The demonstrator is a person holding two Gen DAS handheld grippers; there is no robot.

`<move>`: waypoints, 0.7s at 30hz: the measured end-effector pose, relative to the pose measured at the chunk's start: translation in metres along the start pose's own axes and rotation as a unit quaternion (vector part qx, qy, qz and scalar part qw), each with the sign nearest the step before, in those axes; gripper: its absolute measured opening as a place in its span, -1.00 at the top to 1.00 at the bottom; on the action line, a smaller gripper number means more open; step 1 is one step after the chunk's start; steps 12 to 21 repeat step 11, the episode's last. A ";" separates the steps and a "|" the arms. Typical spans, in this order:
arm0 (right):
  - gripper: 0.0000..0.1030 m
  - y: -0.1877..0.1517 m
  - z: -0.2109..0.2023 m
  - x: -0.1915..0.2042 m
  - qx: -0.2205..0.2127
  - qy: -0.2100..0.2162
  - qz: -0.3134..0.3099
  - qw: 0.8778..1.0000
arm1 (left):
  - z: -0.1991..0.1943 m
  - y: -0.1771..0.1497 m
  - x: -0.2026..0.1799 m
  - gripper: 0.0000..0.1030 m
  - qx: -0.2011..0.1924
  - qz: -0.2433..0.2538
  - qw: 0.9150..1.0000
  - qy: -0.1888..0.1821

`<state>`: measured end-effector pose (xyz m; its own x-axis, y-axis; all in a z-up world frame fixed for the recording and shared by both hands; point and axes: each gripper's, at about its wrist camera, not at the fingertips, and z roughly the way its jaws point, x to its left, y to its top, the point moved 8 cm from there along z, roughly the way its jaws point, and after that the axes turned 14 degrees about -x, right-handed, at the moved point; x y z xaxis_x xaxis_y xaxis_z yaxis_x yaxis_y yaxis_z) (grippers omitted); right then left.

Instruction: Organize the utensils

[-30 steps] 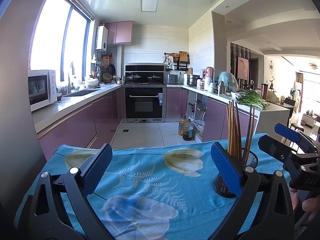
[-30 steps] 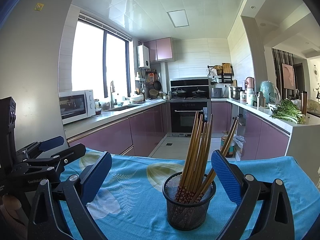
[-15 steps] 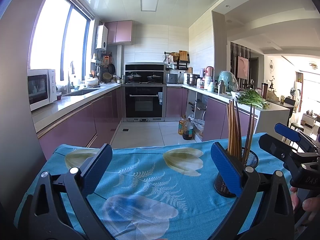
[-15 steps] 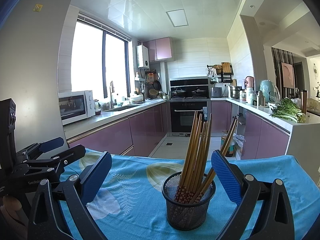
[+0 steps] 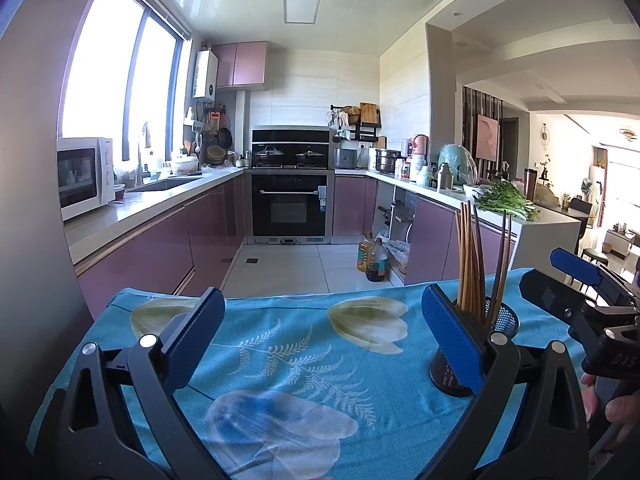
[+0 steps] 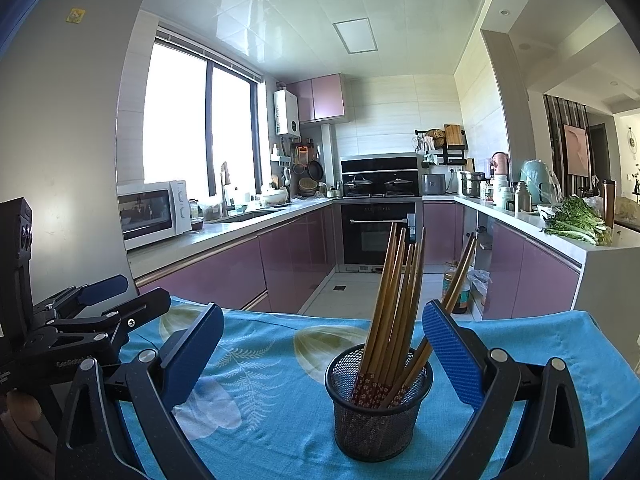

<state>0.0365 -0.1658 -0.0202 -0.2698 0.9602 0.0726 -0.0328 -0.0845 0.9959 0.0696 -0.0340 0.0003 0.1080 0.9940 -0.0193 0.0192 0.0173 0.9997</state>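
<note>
A black mesh holder (image 6: 378,398) stands upright on the blue flowered tablecloth (image 6: 264,364), with several brown chopsticks (image 6: 394,300) leaning in it. My right gripper (image 6: 322,350) is open, its blue pads on either side of the holder and a little short of it, nothing held. In the left wrist view the holder (image 5: 478,350) sits partly behind the right pad, chopsticks (image 5: 470,258) rising from it. My left gripper (image 5: 320,330) is open over bare cloth (image 5: 288,356) to the left of the holder. Each gripper shows in the other's view: right gripper (image 5: 576,284), left gripper (image 6: 108,298).
The table's far edge (image 6: 360,316) drops to a tiled kitchen floor. Beyond it are purple cabinets, an oven (image 5: 290,208), a microwave (image 6: 154,212), greens (image 6: 576,222) on the right counter and oil bottles (image 5: 374,258) on the floor. A grey fridge side (image 6: 60,140) rises at left.
</note>
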 end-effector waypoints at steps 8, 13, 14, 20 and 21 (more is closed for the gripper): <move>-0.87 -0.007 -0.005 -0.010 0.013 0.000 -0.002 1.000 | 0.007 -0.019 -0.001 -0.89 0.045 -0.010 0.999 0.001; -0.87 -0.025 -0.007 -0.041 0.052 -0.023 0.014 0.998 | 0.017 -0.037 0.006 -0.89 0.079 -0.010 0.997 0.008; -0.87 -0.025 -0.007 -0.041 0.052 -0.023 0.014 0.998 | 0.017 -0.037 0.006 -0.89 0.079 -0.010 0.997 0.008; -0.87 -0.025 -0.007 -0.041 0.052 -0.023 0.014 0.998 | 0.017 -0.037 0.006 -0.89 0.079 -0.010 0.997 0.008; -0.87 -0.025 -0.007 -0.041 0.052 -0.023 0.014 0.998 | 0.017 -0.037 0.006 -0.89 0.079 -0.010 0.997 0.008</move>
